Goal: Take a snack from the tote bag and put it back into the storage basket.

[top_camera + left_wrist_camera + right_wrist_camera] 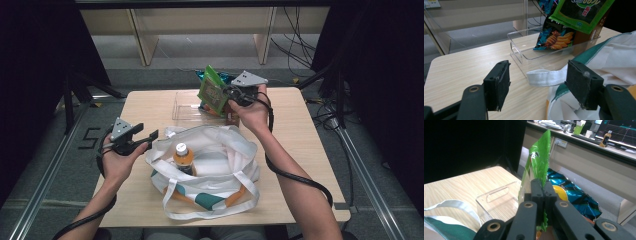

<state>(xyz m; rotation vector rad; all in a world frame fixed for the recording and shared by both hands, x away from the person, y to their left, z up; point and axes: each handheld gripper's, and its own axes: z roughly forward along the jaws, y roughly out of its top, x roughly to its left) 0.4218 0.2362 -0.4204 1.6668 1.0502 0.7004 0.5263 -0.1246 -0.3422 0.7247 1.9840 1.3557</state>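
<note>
Green snack packet [212, 90] is pinched edge-on in your right gripper [543, 192], above the clear tray [186, 107] at the tabletop's far edge. Your left gripper [537, 85] is spread, empty, beside the white tote bag [210, 165] (high view reveals a bottle [183, 159] inside).

Each gripper, the left gripper [152, 134] and the right gripper [226, 93], is built of black jaws faced with dark pads [500, 83], brass-coloured rivets set behind them, a grey three-cornered plate on top, and a thick black cable trailed behind. Bare forearms are seen.
</note>
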